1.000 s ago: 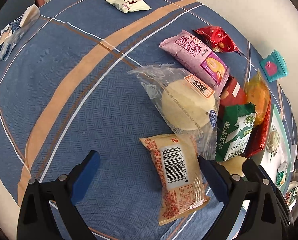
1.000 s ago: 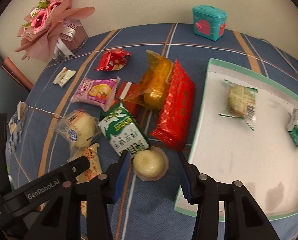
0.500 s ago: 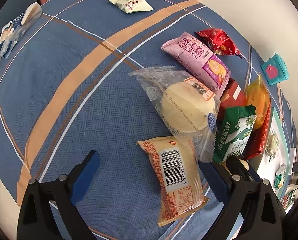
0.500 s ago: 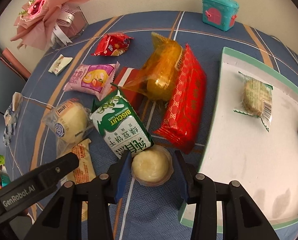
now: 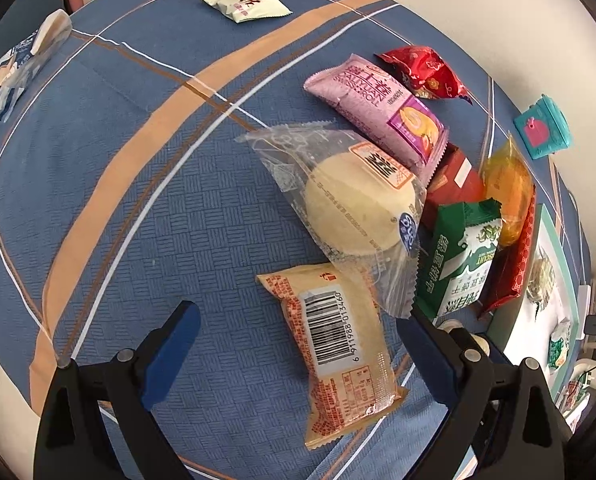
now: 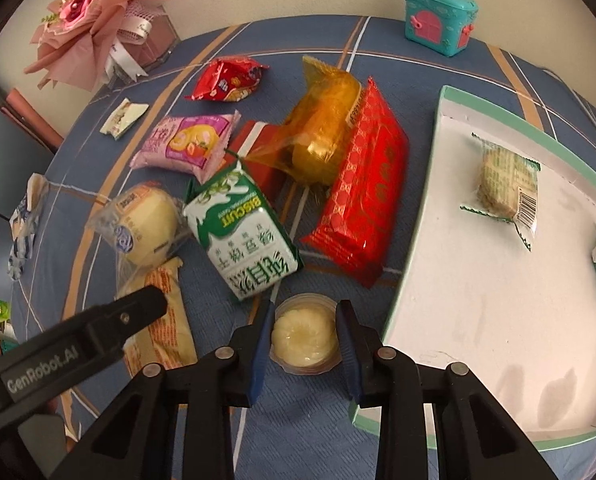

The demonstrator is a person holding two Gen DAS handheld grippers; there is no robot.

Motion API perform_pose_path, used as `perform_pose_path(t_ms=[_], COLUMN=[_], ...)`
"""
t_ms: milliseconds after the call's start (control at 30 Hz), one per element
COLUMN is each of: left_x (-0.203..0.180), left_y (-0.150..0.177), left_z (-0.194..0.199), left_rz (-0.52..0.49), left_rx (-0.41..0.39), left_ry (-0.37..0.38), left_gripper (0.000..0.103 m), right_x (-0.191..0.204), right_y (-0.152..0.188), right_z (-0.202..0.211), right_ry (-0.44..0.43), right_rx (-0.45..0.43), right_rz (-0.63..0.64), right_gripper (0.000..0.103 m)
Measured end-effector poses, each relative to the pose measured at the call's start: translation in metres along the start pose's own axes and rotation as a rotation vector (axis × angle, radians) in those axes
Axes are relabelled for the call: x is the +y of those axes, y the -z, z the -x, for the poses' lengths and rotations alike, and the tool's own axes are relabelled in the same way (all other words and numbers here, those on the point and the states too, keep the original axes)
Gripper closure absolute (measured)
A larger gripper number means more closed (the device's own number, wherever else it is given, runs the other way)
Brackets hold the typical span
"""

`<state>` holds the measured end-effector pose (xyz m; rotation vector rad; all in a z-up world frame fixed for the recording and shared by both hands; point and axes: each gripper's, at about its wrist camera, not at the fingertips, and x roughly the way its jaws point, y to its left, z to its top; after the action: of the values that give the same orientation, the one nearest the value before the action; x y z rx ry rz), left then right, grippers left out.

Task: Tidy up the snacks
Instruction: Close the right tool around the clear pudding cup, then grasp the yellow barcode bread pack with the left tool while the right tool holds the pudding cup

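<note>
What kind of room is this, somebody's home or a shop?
Most likely a home: a table under a blue plaid tablecloth against a plain wall, with a pink flower bouquet and a small teal toy house beside the scattered snacks.

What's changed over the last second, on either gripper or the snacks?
The right gripper has come in around the small round pastry cup beside the tray, and its jaws have just been closing, now flanking the cup closely; firm contact isn't clear. The left gripper still hovers open over the barcode snack pack. The other snacks have not moved.
</note>
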<state>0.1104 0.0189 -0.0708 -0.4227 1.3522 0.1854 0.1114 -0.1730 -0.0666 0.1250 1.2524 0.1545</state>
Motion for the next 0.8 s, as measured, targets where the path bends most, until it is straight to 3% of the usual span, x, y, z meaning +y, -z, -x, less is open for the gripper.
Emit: perform_pose_path(t_ms=[400,600,800], left_x=[-0.018,-0.029,-0.033], left_y=[0.012,0.016,0.021], left_z=[-0.011,-0.020,-0.019], left_rz=[-0.022,-0.026,-0.013], left_rx=[0.007,0.055,0.057], left_ry=[0.058,0.038,0.027], left_gripper=[0.004,0.005,0.006], right_x=[0.006,0.011,0.010], right_y=[0.002,0.001,-0.001], right_z=[-0.005,-0.009,-0.014], right_ry=[0.026,0.073,0.067], right_rx=[0.014,0.015,0.024], right_rz=[0.049,0.085,0.084], right_gripper=[0.060,0.048,0.045])
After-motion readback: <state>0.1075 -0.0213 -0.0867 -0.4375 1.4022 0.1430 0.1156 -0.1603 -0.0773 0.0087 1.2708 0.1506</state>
